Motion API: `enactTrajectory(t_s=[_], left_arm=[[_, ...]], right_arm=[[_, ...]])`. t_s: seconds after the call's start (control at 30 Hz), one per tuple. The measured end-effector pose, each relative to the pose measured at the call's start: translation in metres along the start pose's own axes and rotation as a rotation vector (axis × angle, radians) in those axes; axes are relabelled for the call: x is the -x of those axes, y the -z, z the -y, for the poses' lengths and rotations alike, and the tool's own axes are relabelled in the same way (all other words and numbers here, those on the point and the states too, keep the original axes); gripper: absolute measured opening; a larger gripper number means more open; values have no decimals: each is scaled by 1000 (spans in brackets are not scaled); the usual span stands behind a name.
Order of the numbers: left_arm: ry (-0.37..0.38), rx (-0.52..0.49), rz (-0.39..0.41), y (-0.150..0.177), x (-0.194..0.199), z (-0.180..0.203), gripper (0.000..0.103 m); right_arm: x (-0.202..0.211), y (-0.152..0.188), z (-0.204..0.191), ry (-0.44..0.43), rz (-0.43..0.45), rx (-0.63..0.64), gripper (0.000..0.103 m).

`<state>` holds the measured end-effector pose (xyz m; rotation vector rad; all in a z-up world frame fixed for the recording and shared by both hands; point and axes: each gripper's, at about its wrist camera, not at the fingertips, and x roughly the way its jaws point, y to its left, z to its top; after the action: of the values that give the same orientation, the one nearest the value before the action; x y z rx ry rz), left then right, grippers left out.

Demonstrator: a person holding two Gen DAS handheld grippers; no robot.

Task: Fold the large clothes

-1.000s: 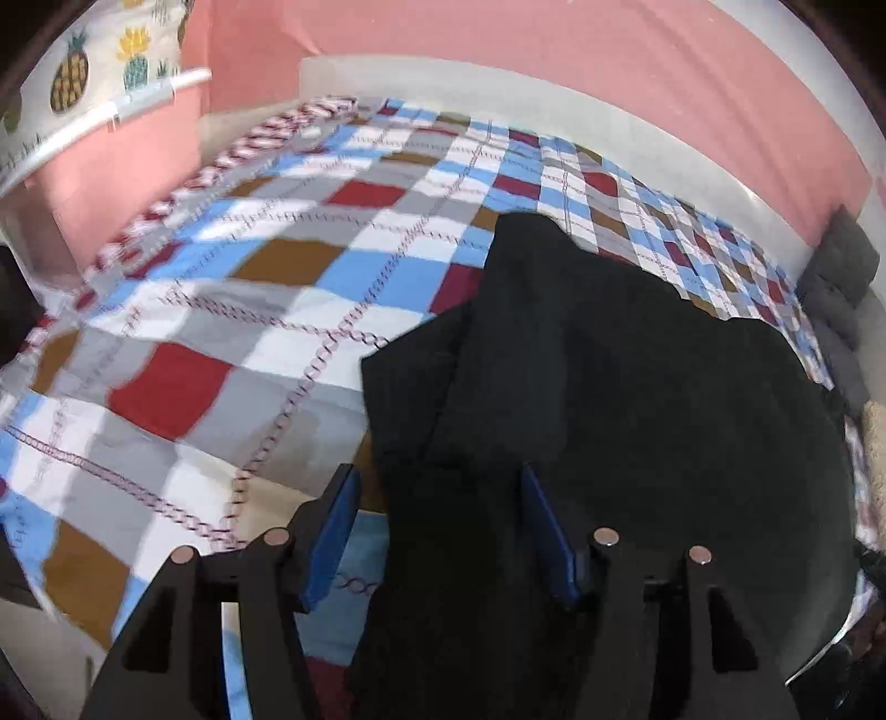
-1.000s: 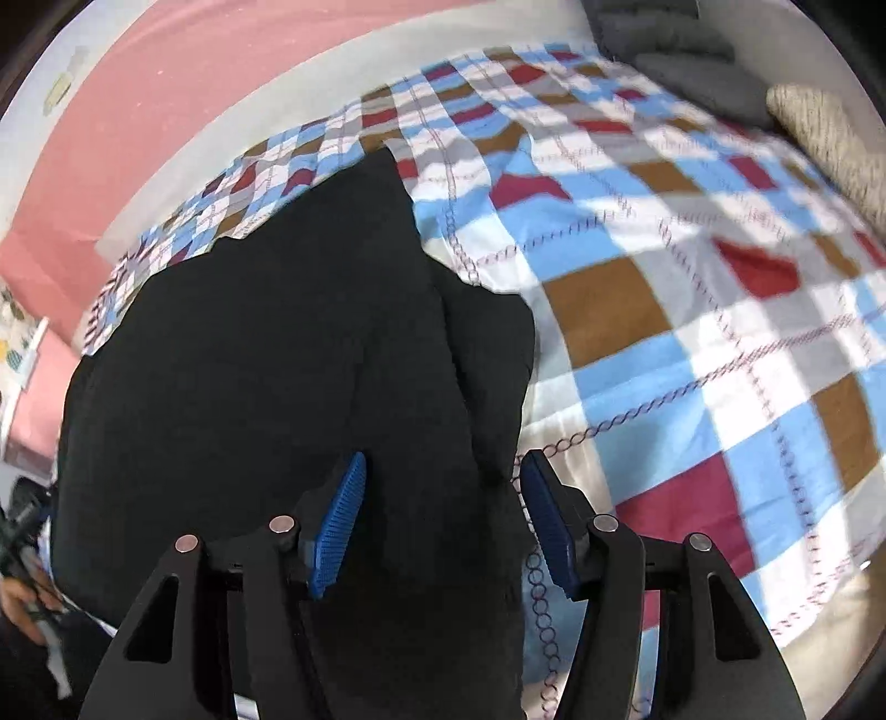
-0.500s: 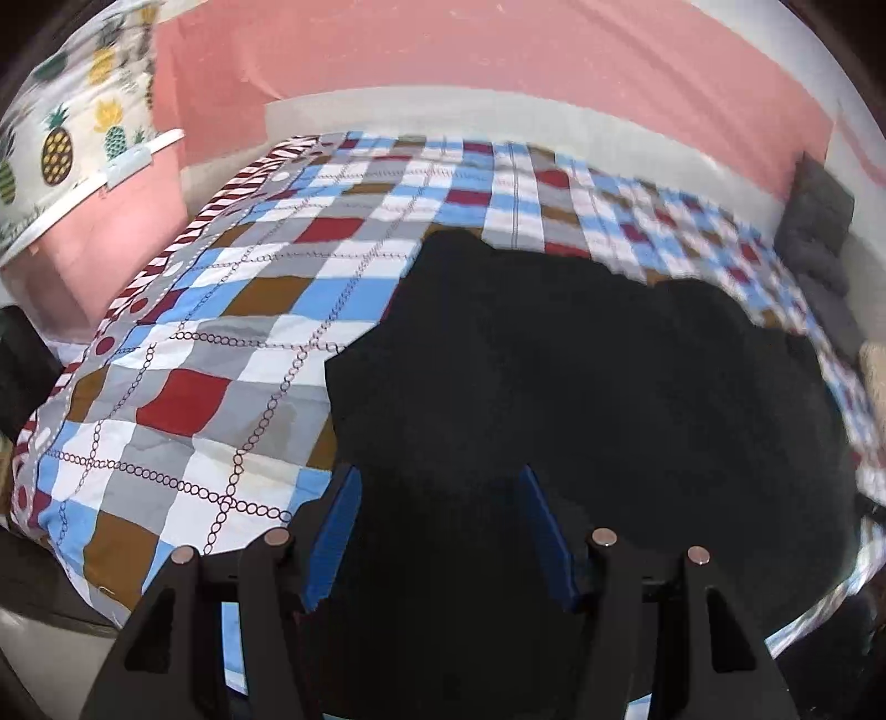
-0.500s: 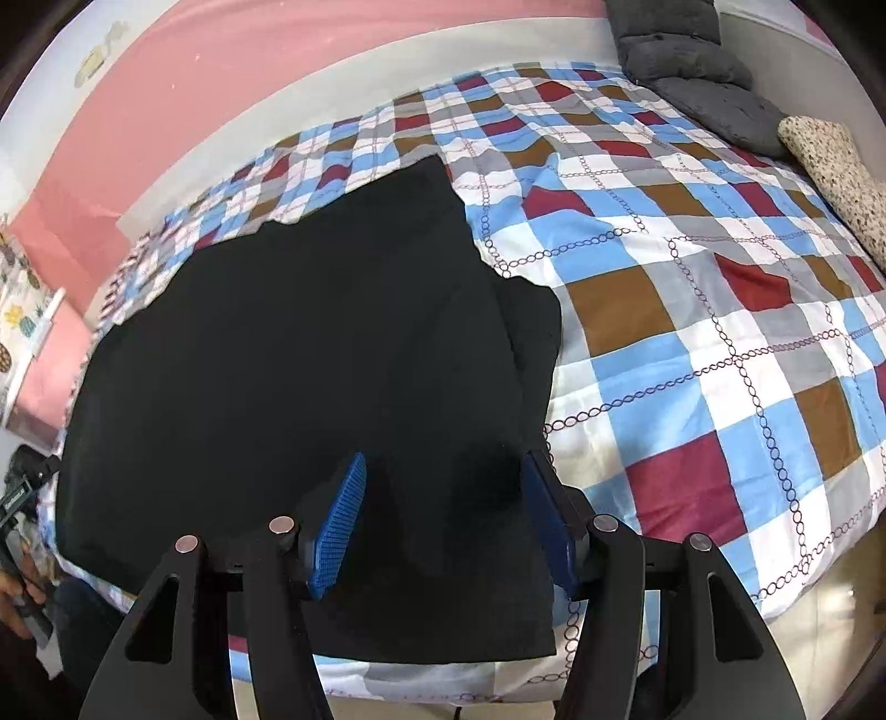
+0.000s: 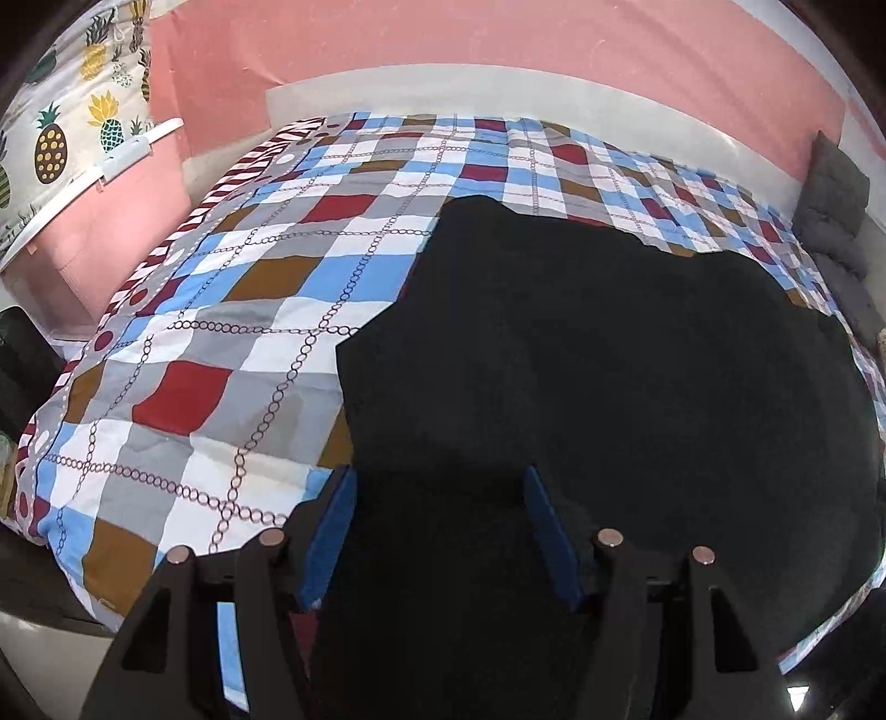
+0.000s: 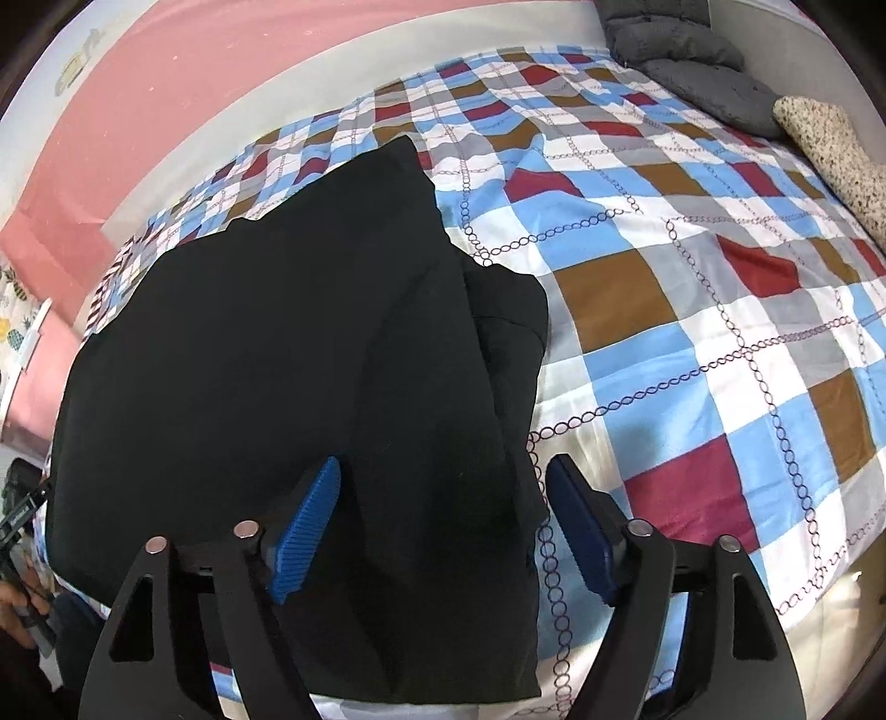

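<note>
**Both grippers poised over the near edge of the garment**

With both sets of jaws standing wide and empty, the next grasp is what matters. At the bottom of the left view, the left gripper (image 5: pixel 440 498) hovers over the near part of the black garment (image 5: pixel 581 387); its blue pads (image 5: pixel 332 526) bracket dark cloth, but I cannot tell whether they touch it. At the bottom of the right view, the right gripper (image 6: pixel 443 498) straddles a raised lengthwise fold of the same garment (image 6: pixel 277 332), its right pad (image 6: pixel 581 531) just past the cloth's edge, over the checked quilt (image 6: pixel 720 332).

The garment lies spread across the middle of the bed, wider toward the centre-right of the left view, with a narrower flap doubled over along its right side in the right view. Farther off, grey cushions (image 6: pixel 692 61) sit at the upper right, and a pink wall (image 5: pixel 498 50) runs across the top.

To fold cleanly, I judge each gripper should close on the near hem alone, not on the quilt beneath, taking all layers at the doubled edge. Both should then lift level and carry the edge away together, so the cloth does not skew or drag.
</note>
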<state>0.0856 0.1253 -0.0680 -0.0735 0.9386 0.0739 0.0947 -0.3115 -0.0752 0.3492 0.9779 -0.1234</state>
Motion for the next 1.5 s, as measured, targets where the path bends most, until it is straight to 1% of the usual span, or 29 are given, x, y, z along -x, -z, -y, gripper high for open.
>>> enactTrajectory(t_s=[0.07, 0.13, 0.2, 0.27, 0.3, 0.33, 0.4, 0.5, 0.57, 0.67, 0.73, 0.8, 0.83, 0.9, 0.93, 0.97, 1.03, 1.17, 1.27, 1.3, 1.33, 1.37, 1.4, 1.43, 1.5], left_arm=[[34, 43, -18, -6, -9, -12, 71], [94, 121, -44, -12, -19, -28, 74], [141, 168, -62, -18, -29, -39, 78], [184, 193, -80, -23, -38, -47, 81], [206, 203, -92, -25, -43, -50, 84], [226, 212, -104, -27, -48, -52, 84], [282, 240, -135, -28, -58, -56, 87], [364, 300, -189, -26, -75, -62, 92], [401, 321, -204, -25, -82, -64, 93], [428, 316, -212, -28, -88, -61, 94], [431, 302, -221, -32, -91, -56, 95], [425, 291, -224, -33, -90, -52, 95], [418, 285, -220, -32, -89, -50, 94], [412, 281, -201, -29, -82, -47, 85], [407, 276, -192, -29, -81, -45, 83], [398, 263, -184, -27, -78, -42, 81], [367, 234, -177, -26, -78, -37, 80], [305, 182, -201, -32, -83, -26, 78], [270, 152, -197, -34, -83, -21, 75], [261, 148, -191, -34, -81, -19, 70], [250, 142, -182, -35, -78, -17, 66], [238, 133, -172, -36, -73, -15, 56], [222, 117, -158, -37, -66, -10, 47], [207, 98, -146, -37, -59, -6, 43], [186, 74, -128, -41, -48, -2, 36]], right_arm=[[-4, -3, 5, -27, -9, -16, 78], [-9, -7, 9, -56, -21, -34, 80], [-16, -11, 15, -98, -36, -58, 81], [-22, -16, 21, -140, -53, -78, 81], [-27, -18, 25, -166, -64, -91, 84], [-31, -20, 27, -178, -74, -99, 89], [-40, -24, 33, -210, -98, -117, 93], [-54, -28, 42, -292, -139, -166, 94], [-61, -29, 44, -329, -152, -186, 95], [-71, -31, 45, -378, -162, -201, 95], [-77, -34, 44, -398, -170, -205, 95], [-80, -37, 41, -399, -181, -194, 94], [-79, -37, 40, -398, -184, -186, 87], [-73, -35, 35, -429, -180, -179, 73], [-70, -34, 34, -426, -176, -174, 68], [-68, -33, 31, -422, -171, -161, 67], [-70, -33, 29, -419, -170, -158, 66], [-83, -41, 25, -398, -191, -152, 66], [-83, -43, 24, -376, -196, -149, 65], [-81, -43, 22, -367, -192, -152, 62], [-75, -44, 24, -358, -186, -149, 55], [-72, -45, 20, -349, -180, -146, 52], [-64, -46, 16, -334, -170, -140, 46], [-58, -47, 13, -326, -161, -133, 41], [-46, -48, 6, -312, -143, -126, 37]])
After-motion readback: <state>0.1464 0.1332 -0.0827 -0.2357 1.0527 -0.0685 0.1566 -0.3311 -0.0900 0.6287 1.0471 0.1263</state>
